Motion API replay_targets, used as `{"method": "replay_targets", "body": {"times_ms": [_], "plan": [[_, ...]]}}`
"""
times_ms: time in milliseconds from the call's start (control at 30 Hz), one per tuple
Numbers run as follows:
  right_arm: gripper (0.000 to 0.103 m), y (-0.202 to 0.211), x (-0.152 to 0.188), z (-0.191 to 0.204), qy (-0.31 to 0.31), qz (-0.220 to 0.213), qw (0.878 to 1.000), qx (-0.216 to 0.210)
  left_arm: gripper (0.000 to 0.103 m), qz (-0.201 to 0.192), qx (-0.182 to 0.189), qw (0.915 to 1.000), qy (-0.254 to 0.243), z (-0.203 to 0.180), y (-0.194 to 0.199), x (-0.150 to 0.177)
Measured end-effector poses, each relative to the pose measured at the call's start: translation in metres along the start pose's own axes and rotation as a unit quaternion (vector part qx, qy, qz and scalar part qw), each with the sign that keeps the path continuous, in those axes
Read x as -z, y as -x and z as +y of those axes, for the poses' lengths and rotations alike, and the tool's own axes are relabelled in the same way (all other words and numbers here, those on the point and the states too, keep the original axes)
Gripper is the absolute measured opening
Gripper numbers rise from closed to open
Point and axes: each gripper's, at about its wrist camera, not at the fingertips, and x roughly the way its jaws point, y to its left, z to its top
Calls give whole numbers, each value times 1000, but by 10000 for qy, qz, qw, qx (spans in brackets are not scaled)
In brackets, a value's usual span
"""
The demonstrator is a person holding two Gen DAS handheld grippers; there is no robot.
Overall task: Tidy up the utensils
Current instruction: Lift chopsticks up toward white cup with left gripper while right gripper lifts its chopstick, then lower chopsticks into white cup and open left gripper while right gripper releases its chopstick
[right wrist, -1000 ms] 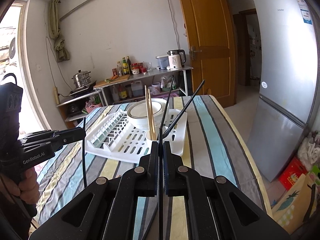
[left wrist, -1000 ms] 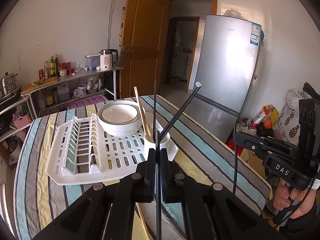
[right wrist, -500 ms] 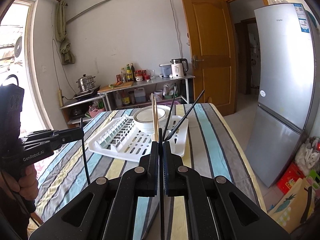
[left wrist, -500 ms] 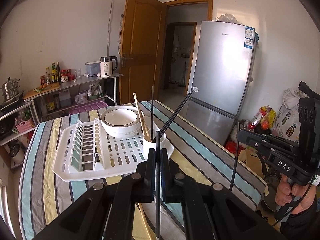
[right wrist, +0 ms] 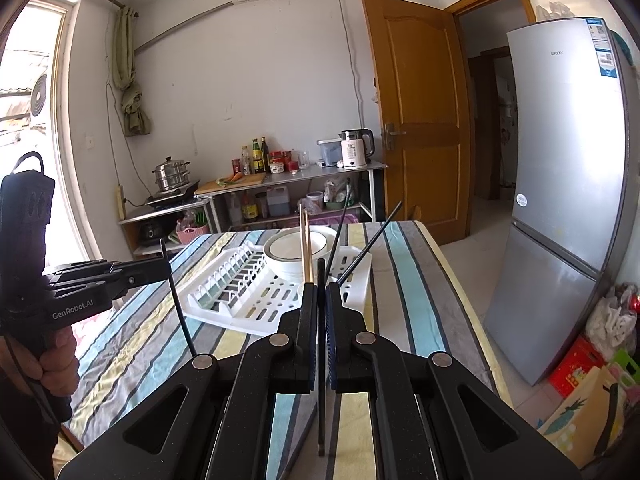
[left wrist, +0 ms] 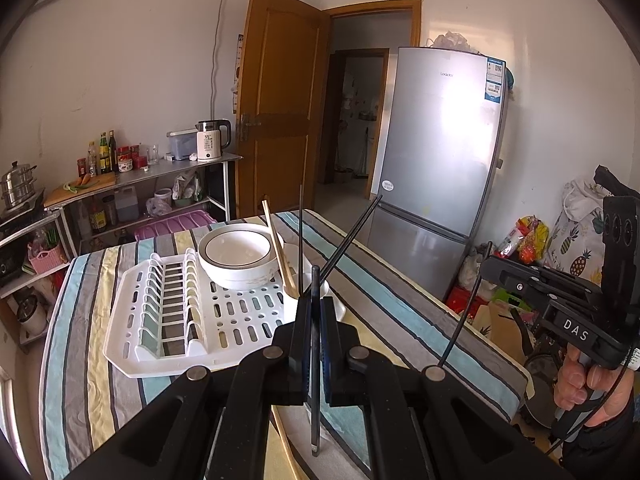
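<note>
My left gripper [left wrist: 315, 300] is shut on a black chopstick [left wrist: 315, 408] that stands upright between its pads, above the table's near edge. My right gripper [right wrist: 321, 286] is shut the same way on a second black chopstick [right wrist: 321, 412]. Each view also shows the other hand: the right gripper [left wrist: 486, 267] at the right, the left gripper [right wrist: 165, 270] at the left. Ahead lies a white dish rack [left wrist: 180, 312] carrying stacked white bowls [left wrist: 236, 256] and a white utensil cup [left wrist: 310, 294]. Two wooden chopsticks [left wrist: 278, 252] and two black chopsticks [left wrist: 348, 240] stand in the cup.
A striped cloth covers the table [left wrist: 400, 320]. A silver fridge [left wrist: 436, 168] stands to the right by an open wooden door [left wrist: 276, 112]. A metal shelf [left wrist: 160, 172] with a kettle and bottles is behind the table. Bags lie on the floor [left wrist: 528, 240] at the right.
Both grippers have risen and drawn back a little from the rack, each still holding its black chopstick. The rack and cup now sit lower and smaller in both views.
</note>
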Motion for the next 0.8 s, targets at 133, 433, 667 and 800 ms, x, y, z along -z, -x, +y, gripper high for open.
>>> {"method": "replay_targets", "body": {"times_ms": [133, 433, 667, 800], "plan": [[4, -4, -11, 0, 49, -77, 10000, 0, 4, -3, 27, 10000, -2, 1, -8, -14], [4, -25, -43, 2, 161, -161, 9997, -77, 3, 101, 40, 9999, 17, 10, -39, -54], [4, -46, -72, 8, 298, -252, 9992, -113, 3, 67, 75, 9999, 76, 18, -54, -92], [4, -57, -86, 7, 298, -313, 9990, -148, 3, -9, 71, 9999, 100, 22, -59, -114]]}}
